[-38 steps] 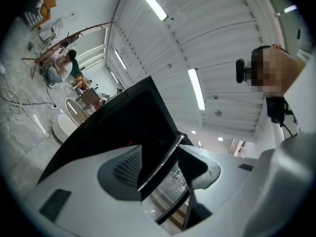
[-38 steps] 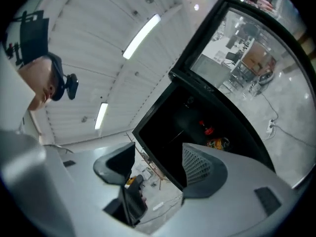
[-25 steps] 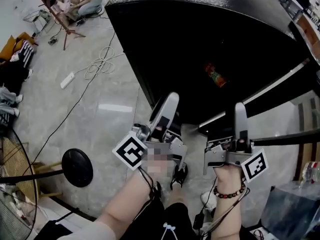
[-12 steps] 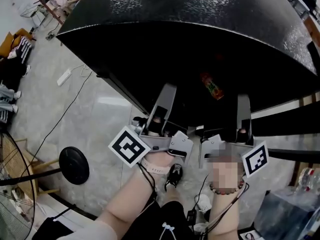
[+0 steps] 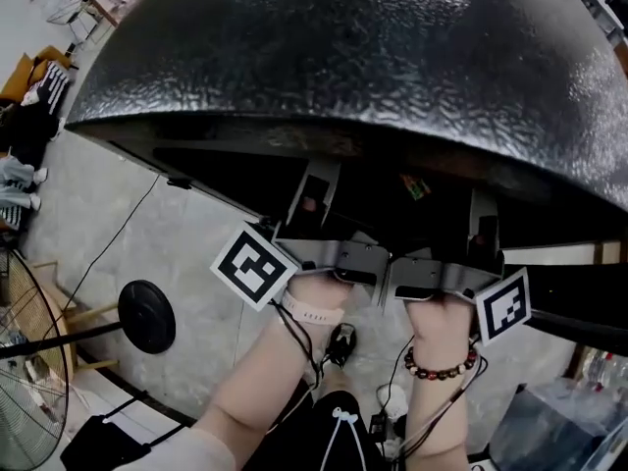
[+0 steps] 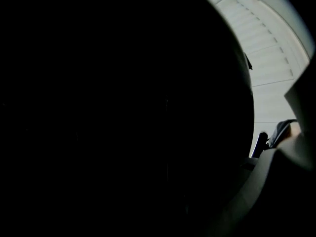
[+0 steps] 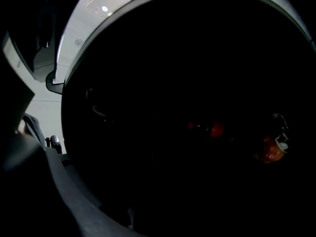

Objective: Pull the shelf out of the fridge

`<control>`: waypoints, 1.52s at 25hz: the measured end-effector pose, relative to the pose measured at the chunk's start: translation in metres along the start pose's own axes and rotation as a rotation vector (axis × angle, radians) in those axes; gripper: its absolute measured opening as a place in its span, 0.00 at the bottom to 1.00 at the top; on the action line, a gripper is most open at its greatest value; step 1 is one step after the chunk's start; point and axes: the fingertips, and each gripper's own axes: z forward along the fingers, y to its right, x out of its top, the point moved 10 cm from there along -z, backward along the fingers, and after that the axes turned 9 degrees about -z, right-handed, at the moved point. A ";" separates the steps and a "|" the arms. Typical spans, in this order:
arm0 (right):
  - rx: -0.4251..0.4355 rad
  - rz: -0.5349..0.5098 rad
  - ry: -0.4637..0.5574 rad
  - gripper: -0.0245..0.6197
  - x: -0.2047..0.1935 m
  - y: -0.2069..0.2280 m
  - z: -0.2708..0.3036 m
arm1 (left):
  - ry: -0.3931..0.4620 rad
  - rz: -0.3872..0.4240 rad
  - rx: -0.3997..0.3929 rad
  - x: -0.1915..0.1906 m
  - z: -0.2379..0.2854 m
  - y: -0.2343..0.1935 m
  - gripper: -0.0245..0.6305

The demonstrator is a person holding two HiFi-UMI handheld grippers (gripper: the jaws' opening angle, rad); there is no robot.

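The black fridge (image 5: 343, 57) fills the upper half of the head view, with its dark opening under the front edge. Both grippers reach into that opening. My left gripper (image 5: 312, 196) has just been opening its jaws; its tips are lost in the dark and I see nothing between them. My right gripper (image 5: 483, 232) shows one grey finger, and the darkness hides how its jaws stand. No shelf can be made out. A red and green packet (image 5: 412, 186) lies inside between the grippers. The right gripper view shows red items (image 7: 216, 129) deep in the dark.
A round black fan base (image 5: 147, 315) stands on the grey tiled floor (image 5: 128, 224) at the left, with the fan's cage (image 5: 20, 400) at the lower left. A grey bin (image 5: 549, 430) sits at the lower right. A pale ribbed surface (image 6: 269, 43) shows in the left gripper view.
Both grippers have moved forward, from in front of the fridge into its dark opening. The fridge's black top now covers far more of the head view.
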 end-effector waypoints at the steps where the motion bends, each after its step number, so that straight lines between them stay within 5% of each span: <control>1: -0.023 0.007 0.011 0.55 -0.001 0.003 0.001 | 0.011 -0.002 -0.002 0.002 0.003 0.000 0.43; 9: -0.040 0.031 0.088 0.53 -0.003 0.010 0.017 | 0.053 -0.037 0.023 0.015 0.019 -0.008 0.40; 13: 0.016 0.036 0.117 0.16 0.000 0.006 0.023 | 0.048 -0.050 0.003 0.014 0.026 -0.004 0.26; 14: 0.016 0.047 0.119 0.16 -0.001 0.006 0.025 | 0.050 -0.051 -0.004 0.016 0.027 -0.003 0.18; 18: 0.005 0.054 0.116 0.15 -0.002 0.008 0.026 | 0.047 -0.012 -0.058 0.024 0.026 -0.010 0.16; 23: 0.009 0.046 0.100 0.12 0.000 0.003 0.022 | 0.061 -0.078 0.012 0.013 0.024 0.000 0.12; 38: -0.004 0.058 0.073 0.09 -0.004 -0.006 -0.015 | 0.086 -0.089 0.025 0.002 -0.013 0.011 0.08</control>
